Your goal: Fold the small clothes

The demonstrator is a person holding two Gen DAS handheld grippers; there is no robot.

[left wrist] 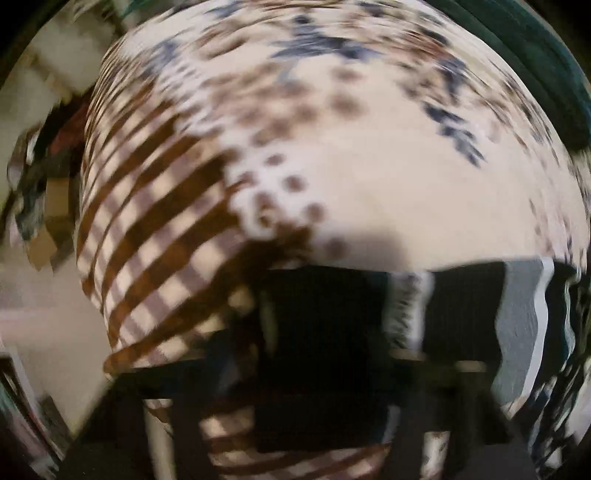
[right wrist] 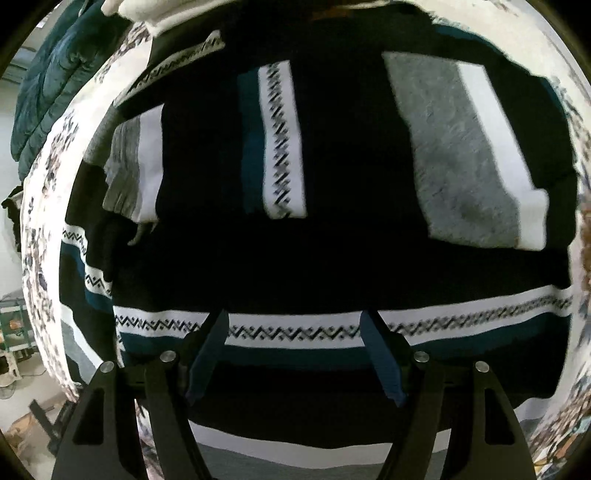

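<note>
A patterned bedspread (right wrist: pixel 44 206) covers the bed beneath us. Nearest, our right tool (right wrist: pixel 295 354) hovers released over the soft, light sweater (right wrist: pixel 332 266); take its hem. Left tool (left wrist: pixel 406 310) too blurred to tell.

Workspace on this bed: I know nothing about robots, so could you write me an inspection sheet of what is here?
Surface: printed cream sheet, lying smooth.
Job's things: black sweater with white zigzag bands and grey panels, spread flat, sleeves folded in over the body.
Clutter: teal quilt bunched at the sheet's far edge, with a white cloth beside it.
Grippers: right claw is open, its fingers on either side of a stretch of the sweater's zigzag band. Left claw is at the sweater's edge, too blurred to judge.
Cables: nothing seen.
Surroundings: floor beside the bed with indistinct items.
</note>
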